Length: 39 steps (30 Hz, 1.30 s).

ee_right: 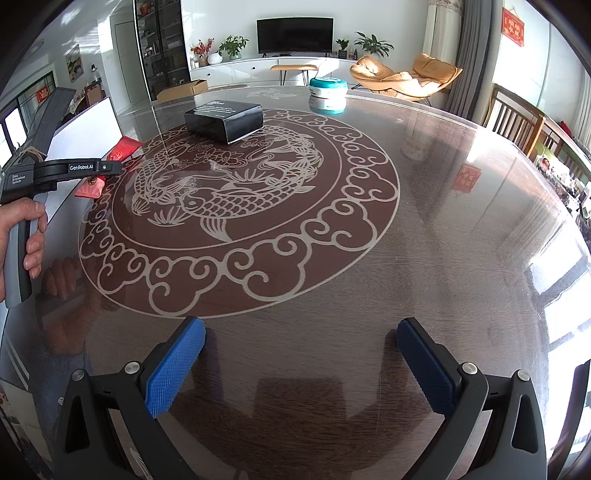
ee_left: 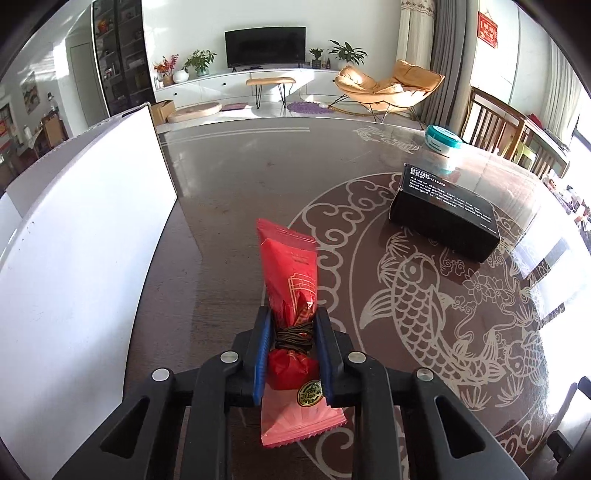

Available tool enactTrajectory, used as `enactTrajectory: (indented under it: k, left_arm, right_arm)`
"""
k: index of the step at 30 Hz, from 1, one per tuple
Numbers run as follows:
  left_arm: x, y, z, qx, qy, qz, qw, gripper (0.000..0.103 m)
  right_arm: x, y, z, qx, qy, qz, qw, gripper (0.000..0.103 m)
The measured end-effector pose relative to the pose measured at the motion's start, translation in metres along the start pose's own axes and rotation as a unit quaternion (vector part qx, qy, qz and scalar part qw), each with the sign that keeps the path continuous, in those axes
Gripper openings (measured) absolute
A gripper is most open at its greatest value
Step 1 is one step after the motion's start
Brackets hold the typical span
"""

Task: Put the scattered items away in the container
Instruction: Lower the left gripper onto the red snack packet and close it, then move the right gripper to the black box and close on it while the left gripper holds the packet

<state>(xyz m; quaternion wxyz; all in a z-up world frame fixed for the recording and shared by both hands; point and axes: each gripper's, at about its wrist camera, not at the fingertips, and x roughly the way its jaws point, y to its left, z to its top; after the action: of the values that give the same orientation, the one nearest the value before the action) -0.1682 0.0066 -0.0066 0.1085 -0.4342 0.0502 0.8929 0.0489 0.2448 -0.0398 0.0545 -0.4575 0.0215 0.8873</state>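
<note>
Bright window glare on table (ee_right: 480, 221), fisheye-warped edges.

A dark, glossy counter (ee_right: 424, 236) with a pale fish-and-cloud medallion (ee_right: 236, 195) fills the foreground, mirroring bright window light along its right side. Beyond it, a white wall carries a black television (ee_right: 294, 36) above a long white low cabinet (ee_right: 258, 72), lined with potted plants (ee_right: 233, 46) and a vase of red flowers (ee_left: 165, 66). A tan lounge chair (ee_left: 388, 86) sits near grey and sheer curtains (ee_left: 439, 55). A tall dark glass-fronted shelf unit (ee_left: 118, 51) stands at left. Wooden dining chairs (ee_left: 495, 123) edge the right. A red hanging (ee_right: 513, 26) decorates the wall.
</note>
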Motion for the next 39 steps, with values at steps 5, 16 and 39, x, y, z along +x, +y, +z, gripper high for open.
enactTrajectory:
  k: [5,16,39]
  left_arm:
    - [-0.017,-0.007,-0.023,0.002,-0.008,0.005,1.0,0.022]
    - [-0.048,-0.011,-0.064,0.014,-0.009,0.002,0.9999,0.022]
    - [-0.046,-0.015,-0.063,0.017,-0.009,0.008,0.9998,0.023]
  right_arm:
    - [0.0,0.0,0.0,0.0,0.0,0.0,1.0,0.103]
    - [0.0,0.0,0.0,0.0,0.0,0.0,1.0,0.103]
    - [0.0,0.0,0.0,0.0,0.0,0.0,1.0,0.103]
